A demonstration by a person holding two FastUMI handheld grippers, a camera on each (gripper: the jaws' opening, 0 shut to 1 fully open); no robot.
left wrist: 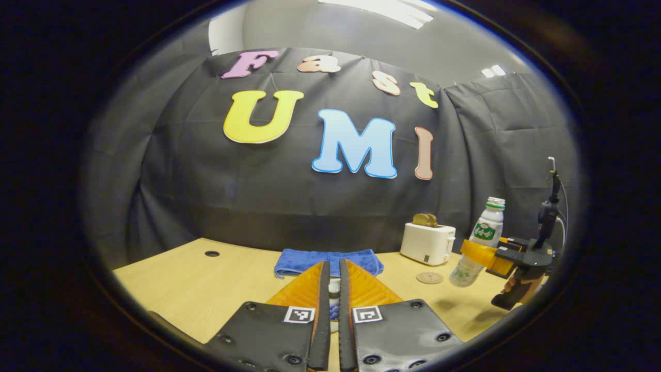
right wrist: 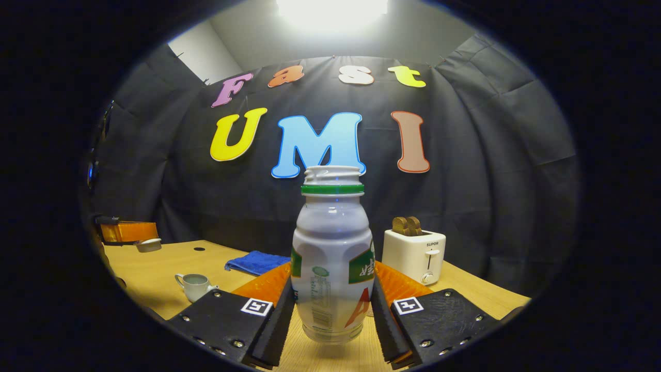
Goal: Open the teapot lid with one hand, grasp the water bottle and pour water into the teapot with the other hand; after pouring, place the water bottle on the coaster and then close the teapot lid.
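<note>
Left gripper (left wrist: 333, 299) jaws nearly closed on something small; right gripper (right wrist: 333, 315) jaws clamped, raised.

White water bottle (right wrist: 332, 258) with green neck ring, blue towel (right wrist: 256, 262), white toaster (right wrist: 413, 254).

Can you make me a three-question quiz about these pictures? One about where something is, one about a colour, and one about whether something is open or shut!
1. Where is the coaster?
A. On the table, by the toaster
B. On the floor
C. Hanging on the wall

2. What colour is the towel?
A. Red
B. Blue
C. Green

3. Is the teapot open?
A. No, its lid is on
B. Yes, its lid is off
C. It is wrapped up

Answers: 1 A, it lies flat in front of the toaster. 2 B, the folded cloth is blue. 3 B, the left gripper holds the lid away from it.
</note>
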